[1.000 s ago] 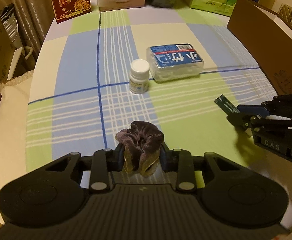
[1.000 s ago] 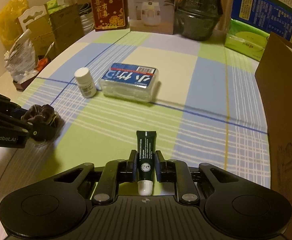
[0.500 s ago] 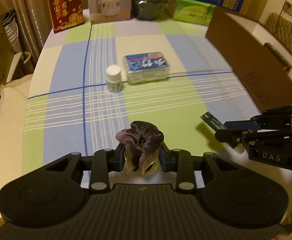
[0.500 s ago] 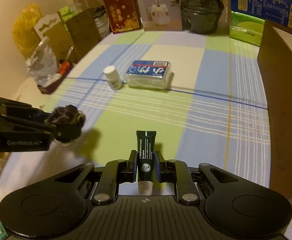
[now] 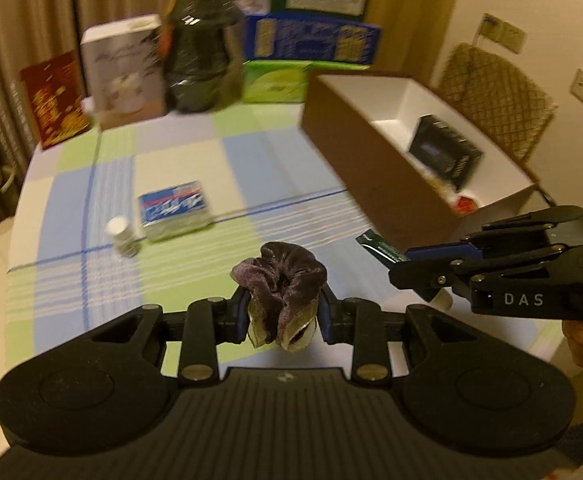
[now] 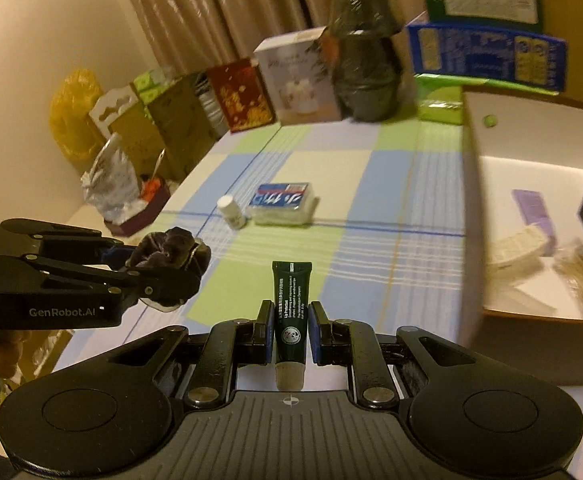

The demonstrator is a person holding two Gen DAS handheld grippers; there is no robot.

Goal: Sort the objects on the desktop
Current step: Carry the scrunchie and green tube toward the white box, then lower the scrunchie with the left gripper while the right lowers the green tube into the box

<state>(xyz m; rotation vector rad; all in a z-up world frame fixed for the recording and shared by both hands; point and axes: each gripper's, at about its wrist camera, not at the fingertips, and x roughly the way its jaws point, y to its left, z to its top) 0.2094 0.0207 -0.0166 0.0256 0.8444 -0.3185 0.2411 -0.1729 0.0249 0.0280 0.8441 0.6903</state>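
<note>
My left gripper (image 5: 283, 314) is shut on a purple velvet scrunchie (image 5: 281, 276), held above the checked tablecloth. My right gripper (image 6: 289, 330) is shut on a dark green tube (image 6: 290, 312) with a pale cap pointing back at the camera. The left wrist view shows the right gripper (image 5: 415, 266) at the right with the tube (image 5: 379, 248) sticking out. From the right wrist, the left gripper (image 6: 163, 276) and scrunchie (image 6: 169, 248) appear at the left. A small white bottle (image 5: 121, 236) and a blue-labelled clear box (image 5: 175, 210) stand on the cloth. An open brown cardboard box (image 5: 371, 160) sits at the right.
The cardboard box holds a black packet (image 5: 443, 152), a purple item (image 6: 531, 208) and other bits. Cartons, a dark wrapped pot (image 5: 201, 40) and a red box (image 5: 55, 100) line the table's far edge. Bags (image 6: 111, 184) stand beyond the left edge. A chair (image 5: 491, 96) is behind the cardboard box.
Both grippers have risen and drawn back from the table, each still holding its object. The views tilted up, so the inside of the cardboard box now shows.
</note>
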